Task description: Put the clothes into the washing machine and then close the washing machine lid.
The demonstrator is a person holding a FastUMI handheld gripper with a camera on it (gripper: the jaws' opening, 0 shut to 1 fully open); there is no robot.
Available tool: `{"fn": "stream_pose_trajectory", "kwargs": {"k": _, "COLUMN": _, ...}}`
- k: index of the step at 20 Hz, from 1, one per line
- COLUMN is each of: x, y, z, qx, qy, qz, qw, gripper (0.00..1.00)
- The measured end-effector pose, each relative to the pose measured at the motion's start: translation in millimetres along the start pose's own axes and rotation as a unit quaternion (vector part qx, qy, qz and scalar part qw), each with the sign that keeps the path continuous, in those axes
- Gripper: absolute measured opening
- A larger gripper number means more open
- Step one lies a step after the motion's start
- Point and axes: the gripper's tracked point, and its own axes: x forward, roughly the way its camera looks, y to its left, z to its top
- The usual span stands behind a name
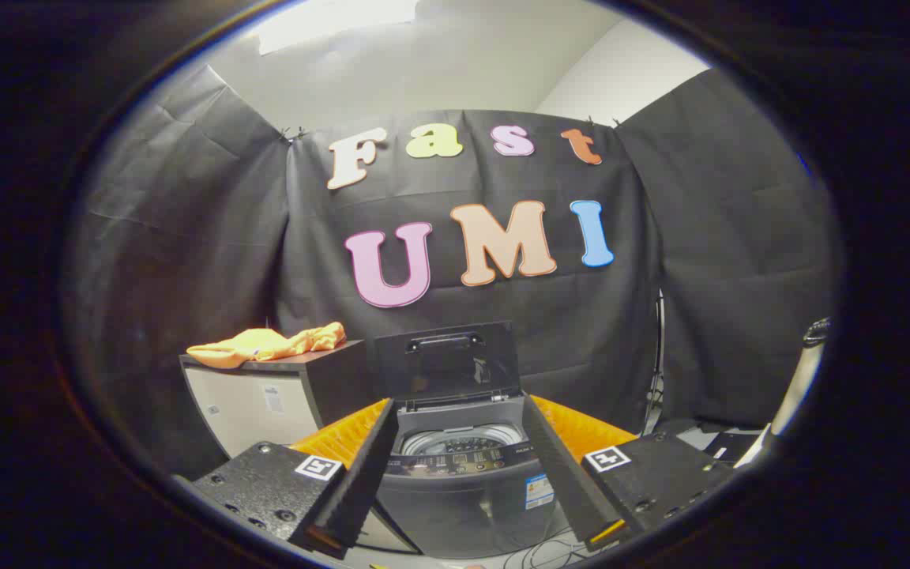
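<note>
Hand-held gripper (459,466): fingers spread wide, holding nothing, at lower centre of the frame. Washing machine (455,482): seen between the fingers, just beyond them, lid (445,359) raised upright, drum exposed. Orange clothes (269,345): left of centre, lying on a dark cabinet (265,399) beside the machine.

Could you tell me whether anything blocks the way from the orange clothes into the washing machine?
Nothing visible does. The orange clothes lie on the cabinet beside the washing machine, whose lid stands raised. The open tool holds nothing.
</note>
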Motion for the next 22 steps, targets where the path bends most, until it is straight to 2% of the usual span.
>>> {"fn": "stream_pose_trajectory", "kwargs": {"k": 5, "x": 2, "y": -4, "z": -1, "qx": 0.005, "qy": 0.005, "qz": -0.008, "qw": 1.0, "gripper": 0.96}}
{"fn": "stream_pose_trajectory", "kwargs": {"k": 13, "x": 14, "y": 26, "z": 13, "qx": 0.014, "qy": 0.009, "qz": -0.001, "qw": 1.0, "gripper": 0.96}}
{"fn": "stream_pose_trajectory", "kwargs": {"k": 15, "x": 22, "y": 41, "z": 13, "qx": 0.014, "qy": 0.019, "qz": 0.003, "qw": 1.0, "gripper": 0.96}}
{"fn": "stream_pose_trajectory", "kwargs": {"k": 22, "x": 76, "y": 133, "z": 46, "qx": 0.039, "qy": 0.051, "qz": 0.062, "qw": 0.996, "gripper": 0.96}}
